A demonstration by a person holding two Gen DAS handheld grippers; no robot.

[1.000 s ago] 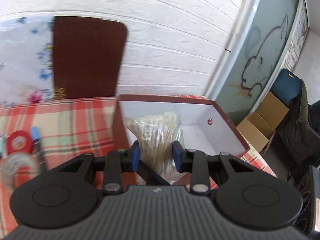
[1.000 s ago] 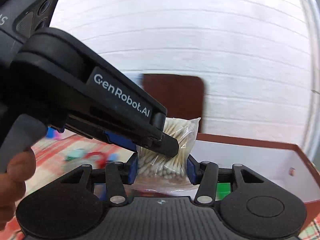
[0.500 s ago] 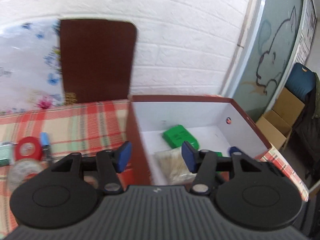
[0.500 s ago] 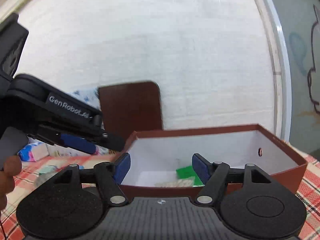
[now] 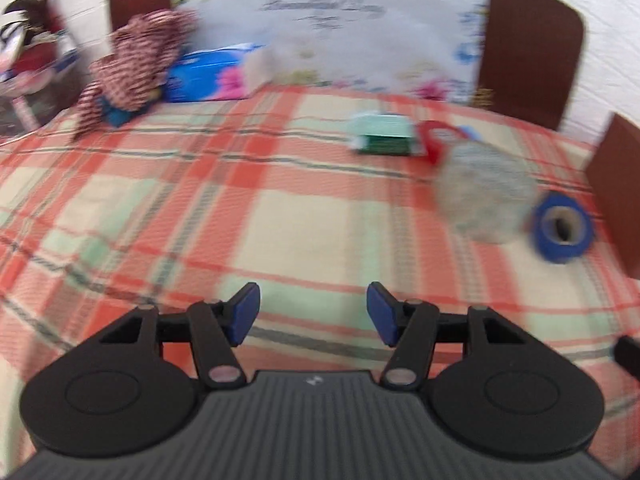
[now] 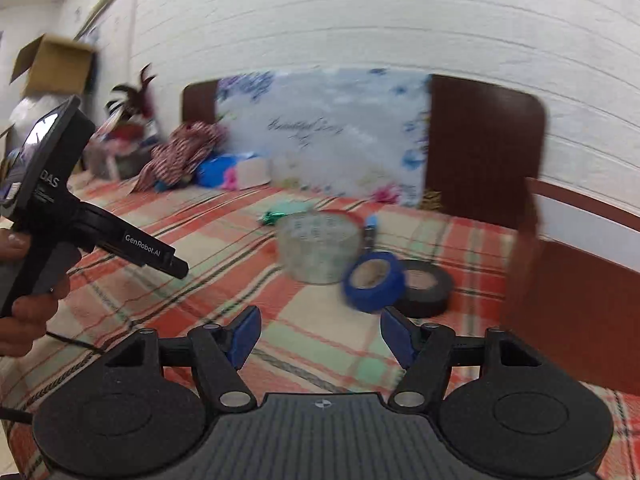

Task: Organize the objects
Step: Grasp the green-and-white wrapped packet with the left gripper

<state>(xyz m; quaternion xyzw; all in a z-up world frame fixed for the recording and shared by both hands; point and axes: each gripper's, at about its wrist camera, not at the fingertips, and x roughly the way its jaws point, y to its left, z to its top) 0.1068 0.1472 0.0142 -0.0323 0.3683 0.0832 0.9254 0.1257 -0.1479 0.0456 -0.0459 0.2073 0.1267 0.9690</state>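
I see a plaid cloth (image 5: 168, 208) over the table, white brick wall (image 6: 400, 20) behind it, a floral board (image 6: 328, 128) leaning there between brown chair backs (image 6: 484, 140), and a cardboard box (image 6: 52, 64) up high at left.

Your right gripper (image 6: 320, 338) hangs above the plaid-clothed tabletop (image 6: 192, 240), jaws apart with nothing between them; they have just been closing slightly. Just ahead, a blue tape roll (image 6: 374, 280) leans against a flat black tape roll (image 6: 426, 288). A clear tape roll (image 6: 318, 252) stands just behind. The brown cardboard box (image 6: 580, 300) sits at right. Your left gripper (image 6: 176, 266) enters from the left, hand-held.
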